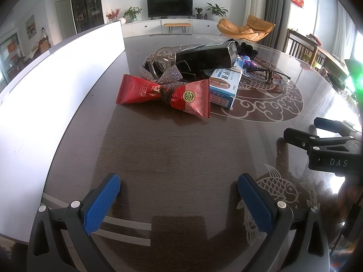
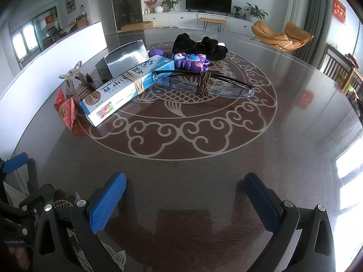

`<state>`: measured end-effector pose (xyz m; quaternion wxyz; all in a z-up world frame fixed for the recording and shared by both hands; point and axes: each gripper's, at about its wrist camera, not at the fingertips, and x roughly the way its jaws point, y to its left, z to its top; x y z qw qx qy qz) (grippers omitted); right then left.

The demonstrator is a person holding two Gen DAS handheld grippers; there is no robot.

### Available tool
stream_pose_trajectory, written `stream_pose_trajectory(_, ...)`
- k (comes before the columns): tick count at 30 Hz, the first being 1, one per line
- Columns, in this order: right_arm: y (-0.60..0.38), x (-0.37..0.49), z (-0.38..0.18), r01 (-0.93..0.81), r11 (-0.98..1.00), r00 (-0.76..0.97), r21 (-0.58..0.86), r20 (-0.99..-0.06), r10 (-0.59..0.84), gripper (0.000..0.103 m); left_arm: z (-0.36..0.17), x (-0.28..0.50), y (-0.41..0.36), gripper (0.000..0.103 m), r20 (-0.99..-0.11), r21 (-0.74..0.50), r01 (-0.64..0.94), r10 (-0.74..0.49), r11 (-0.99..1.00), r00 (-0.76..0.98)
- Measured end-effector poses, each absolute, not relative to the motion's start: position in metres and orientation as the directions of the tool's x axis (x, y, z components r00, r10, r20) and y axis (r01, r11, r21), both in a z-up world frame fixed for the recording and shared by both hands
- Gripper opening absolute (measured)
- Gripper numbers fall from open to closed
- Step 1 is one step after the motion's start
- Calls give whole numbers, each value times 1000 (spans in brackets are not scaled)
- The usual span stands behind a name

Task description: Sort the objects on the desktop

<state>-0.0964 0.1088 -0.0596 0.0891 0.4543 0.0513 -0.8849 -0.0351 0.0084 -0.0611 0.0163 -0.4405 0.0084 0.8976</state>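
The left gripper hangs low over the dark bench with its blue-padded fingers spread wide and nothing between them. The right gripper is likewise wide open and empty over the bench's pale fish-and-cloud inlay. In the left wrist view the right gripper's body shows at the right edge, with the letters "DAS" on it; in the right wrist view part of the left gripper shows at the lower left.

The things to sort lie in a cluster near the middle of the bench, well ahead of both grippers. Nearest the left camera is a red snack packet pinched at its waist by a dark band, with a gold round seal on it. Just beside it lies a blue-and-white box printed with Chinese characters and a string of digits too small to read surely; the right wrist view shows a brown band around it and a small colourful label on its near end. Behind it is a black-and-silver carton. A clear hair claw and a glittery bow sit behind the packet.

The right wrist view shows more plainly a pair of glasses with a brown band wrapped around them, a purple toy, and a black fuzzy bow farthest back. A tall white panel stands along the bench's left side.
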Motion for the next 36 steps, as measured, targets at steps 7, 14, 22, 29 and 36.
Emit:
stream_pose_trajectory(7,109,-96,-60,205,-979,-572,-10,-813,-111,103,-61,-38,10,103,-794,3,-33,18,-999,-607)
stream_pose_trajectory(14,109,-97,-60,205,-979,-572,-10,-813,-111,103,-60,-39,10,103,-793,3,-34,18,-999,-609)
stream_pose_trajectory(22,109,-97,-60,205,-979,-572,-10,-813,-111,103,-60,-39,10,103,-793,3,-33,18,-999,-609)
stream_pose_trajectory(29,109,-97,-60,205,-979,-572,-10,-813,-111,103,-60,-40,11,103,-792,3,-28,14,-1000,-610)
stream_pose_trajectory(36,109,-97,-60,205,-979,-572,-10,-813,-112,103,-61,-39,11,103,-792,3,-27,14,-1000,-610)
